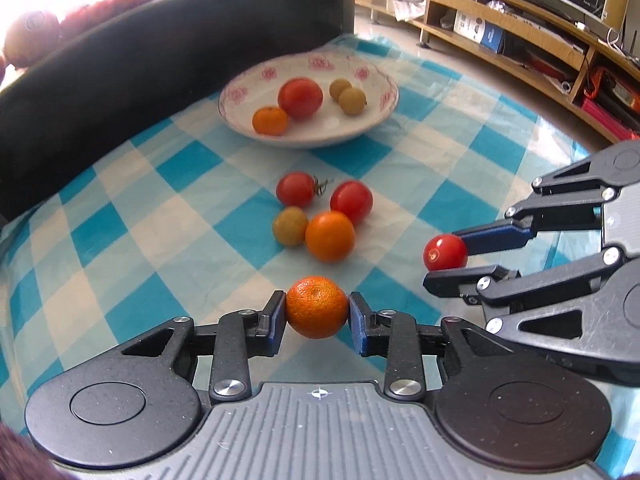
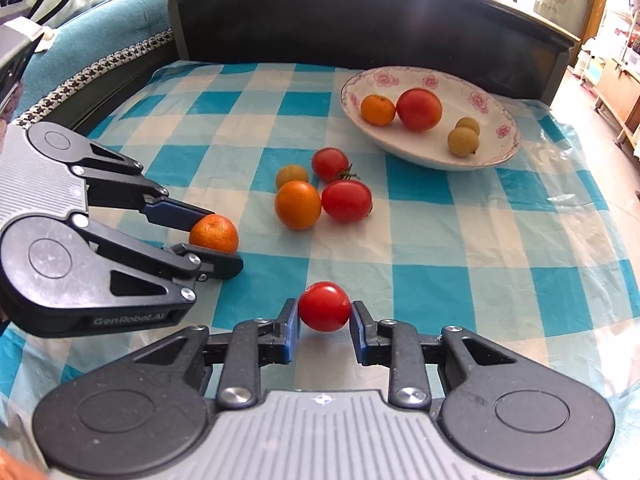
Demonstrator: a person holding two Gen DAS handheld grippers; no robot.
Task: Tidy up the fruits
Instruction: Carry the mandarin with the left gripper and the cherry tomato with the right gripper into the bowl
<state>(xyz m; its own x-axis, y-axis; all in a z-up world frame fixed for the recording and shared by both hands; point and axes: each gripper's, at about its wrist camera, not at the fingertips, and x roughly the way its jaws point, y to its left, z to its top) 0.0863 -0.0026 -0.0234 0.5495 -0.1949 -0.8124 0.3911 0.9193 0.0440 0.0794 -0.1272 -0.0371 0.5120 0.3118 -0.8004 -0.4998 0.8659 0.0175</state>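
Currently the left gripper point(image 1: 317, 312) pinches a mandarin point(image 1: 316, 306) and the right gripper point(image 2: 324, 316) pinches a cherry tomato point(image 2: 324, 306), both just over the checked worktop point(image 2: 460, 232), short of the bowl point(image 2: 400, 148). Squeezing harder could burst the tomato; its smooth skin may slip out.

Four-fruit cluster point(image 1: 320, 216) blocking the straight path to the bowl point(image 1: 384, 114), bare cloth point(image 1: 160, 216) either side

Glossy tomato point(image 2: 324, 306); dimpled matt mandarin point(image 1: 316, 306); glazed bowl point(image 1: 372, 118); wrinkled cloth point(image 2: 460, 240).
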